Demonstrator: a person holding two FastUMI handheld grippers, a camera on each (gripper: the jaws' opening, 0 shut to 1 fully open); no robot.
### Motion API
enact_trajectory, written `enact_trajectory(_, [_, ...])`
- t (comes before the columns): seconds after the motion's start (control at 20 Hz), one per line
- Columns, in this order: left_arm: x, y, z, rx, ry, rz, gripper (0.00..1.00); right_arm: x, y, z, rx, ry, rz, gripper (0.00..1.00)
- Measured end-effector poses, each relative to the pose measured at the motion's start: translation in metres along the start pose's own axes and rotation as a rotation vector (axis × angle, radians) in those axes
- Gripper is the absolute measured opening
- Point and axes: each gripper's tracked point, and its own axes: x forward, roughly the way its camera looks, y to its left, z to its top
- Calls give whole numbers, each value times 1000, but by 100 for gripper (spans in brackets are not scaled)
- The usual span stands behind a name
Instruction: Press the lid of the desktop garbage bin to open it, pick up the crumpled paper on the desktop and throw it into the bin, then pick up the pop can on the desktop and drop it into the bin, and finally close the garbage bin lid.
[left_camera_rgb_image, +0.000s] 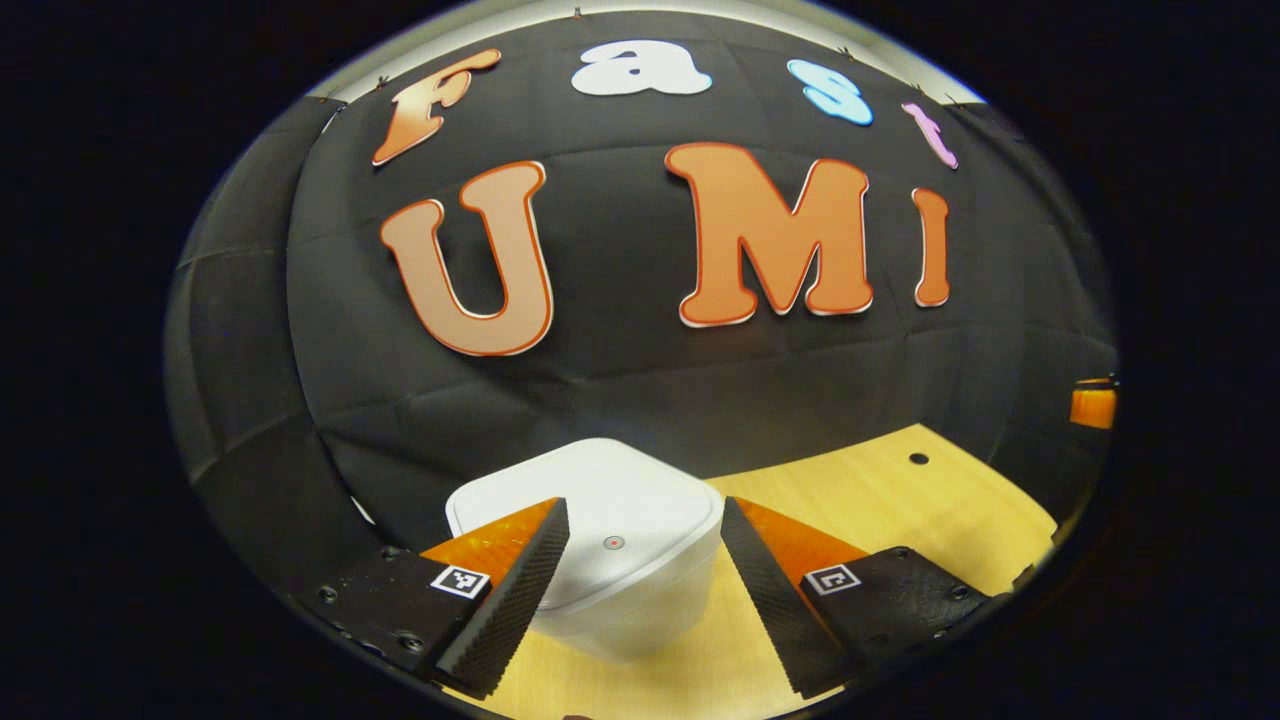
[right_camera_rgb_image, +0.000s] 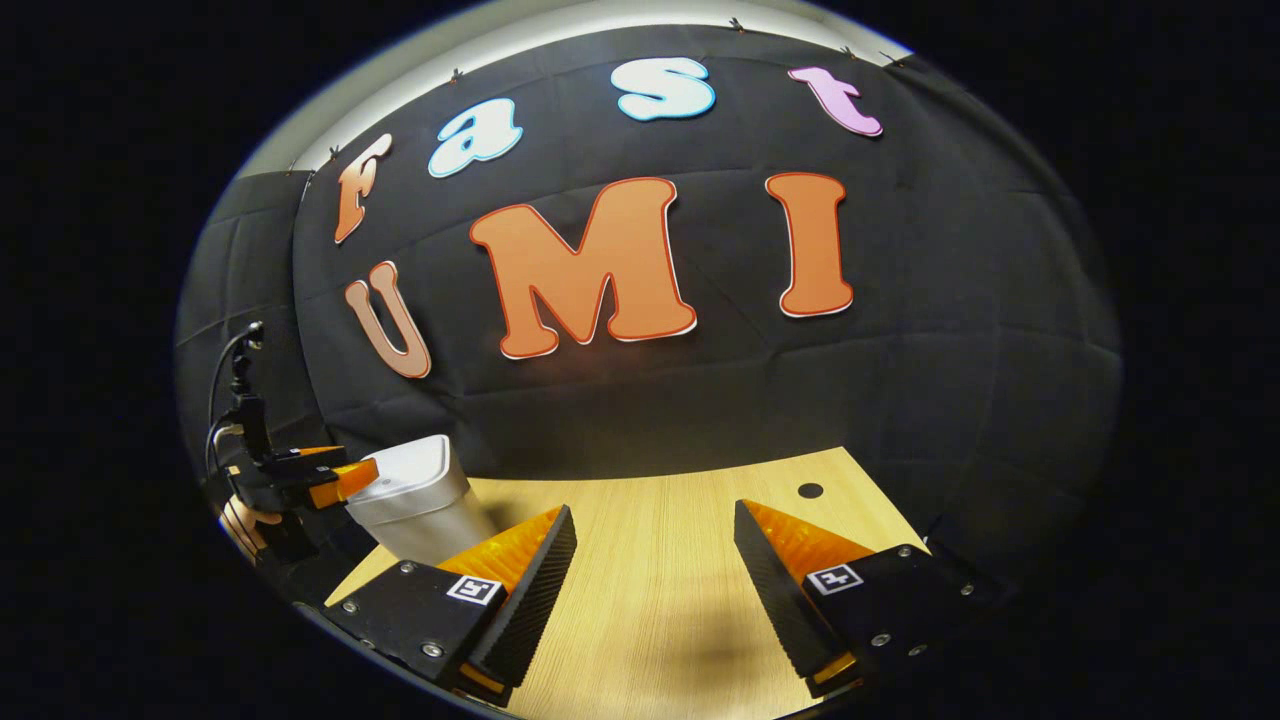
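The white desktop bin (left_camera_rgb_image: 600, 540) stands on the wooden table with its lid down; a small round mark sits on the lid near the front. My left gripper (left_camera_rgb_image: 645, 520) hovers open just above the lid, one finger on each side of that mark. In the right gripper view the same bin (right_camera_rgb_image: 415, 500) stands at the far left of the table, with the left gripper (right_camera_rgb_image: 335, 478) and the hand that holds it above its lid. My right gripper (right_camera_rgb_image: 655, 525) is open over bare table, with nothing between its fingers.
The wooden table (right_camera_rgb_image: 650, 560) ends at the black cloth wall behind the bin. A small dark hole (right_camera_rgb_image: 810, 491) marks the table's far right part, and the same hole (left_camera_rgb_image: 918, 459) lies right of the bin in the left gripper view.
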Motion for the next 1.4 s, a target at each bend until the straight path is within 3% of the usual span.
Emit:
enact_trajectory(0.3, [-36,-17,19,11,-118,43,96,-6,8,6,-65,-90,-33,94])
enact_trajectory(0.45, [-50,-29,14,-49,-115,34,96,-6,13,-2,-96,-103,-43,95])
enact_trajectory(0.5, [-55,-33,15,-67,-122,31,100,-6,14,-5,-112,-103,-44,95])
enact_trajectory(0.6, [-58,-40,13,-96,-131,29,96,-6,14,-9,-136,-108,-53,95])
enact_trajectory(0.85, [-63,-40,5,-99,-135,68,96,-7,15,-11,-142,-126,-58,95])
enact_trajectory(1.4, [-58,-52,4,-128,-122,30,96,-1,16,-7,-152,-128,-65,94])
